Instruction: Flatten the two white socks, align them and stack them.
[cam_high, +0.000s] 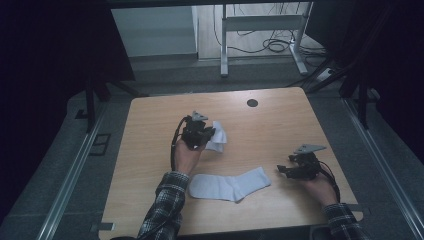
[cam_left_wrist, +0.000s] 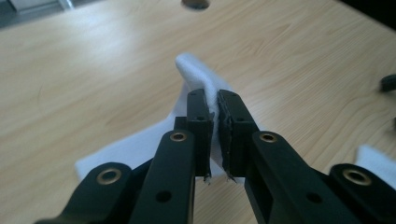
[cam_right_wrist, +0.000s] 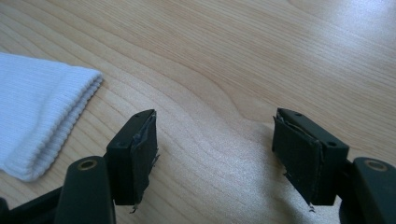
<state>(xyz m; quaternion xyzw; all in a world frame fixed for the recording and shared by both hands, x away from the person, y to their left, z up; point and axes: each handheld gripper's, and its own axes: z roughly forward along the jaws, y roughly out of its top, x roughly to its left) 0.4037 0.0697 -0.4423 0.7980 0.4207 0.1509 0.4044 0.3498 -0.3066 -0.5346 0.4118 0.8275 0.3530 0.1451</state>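
Left gripper view: left gripper (cam_left_wrist: 214, 135) pinched tight on a fold of a white sock (cam_left_wrist: 198, 77), cloth squeezed thin between the two black jaws and rising above them in a soft peak. Rest of that sock draped down to the wooden table (cam_left_wrist: 84, 70) behind and beside the jaws, part lifted, part still lying on the wood. In the high view, same left gripper (cam_high: 206, 134) held near the table's middle, the sock bunched at its tip. Left hand (cam_high: 186, 156) wrapped round the handle, checked sleeve (cam_high: 165, 205) behind it.

Right gripper view: right gripper (cam_right_wrist: 215, 149) spread wide, nothing between the pads, bare wood under the gap. Ribbed cuff of a second white sock (cam_right_wrist: 42, 121) just beside the left-hand jaw, apart from it. In the high view, right gripper (cam_high: 284, 169) low over the table near the right edge, that second sock (cam_high: 230, 185) flat and stretched out between the two hands, cuff end towards the right gripper.

Judged by the way the cloth folds and sags: light, limp, no stiffness, not fragile, unlikely to slip from closed pads. Likely best taken at the ribbed cuff, where the doubled knit gives a thicker edge to pinch; a grip mid-sock probably gathers one layer only and leaves the rest trailing.
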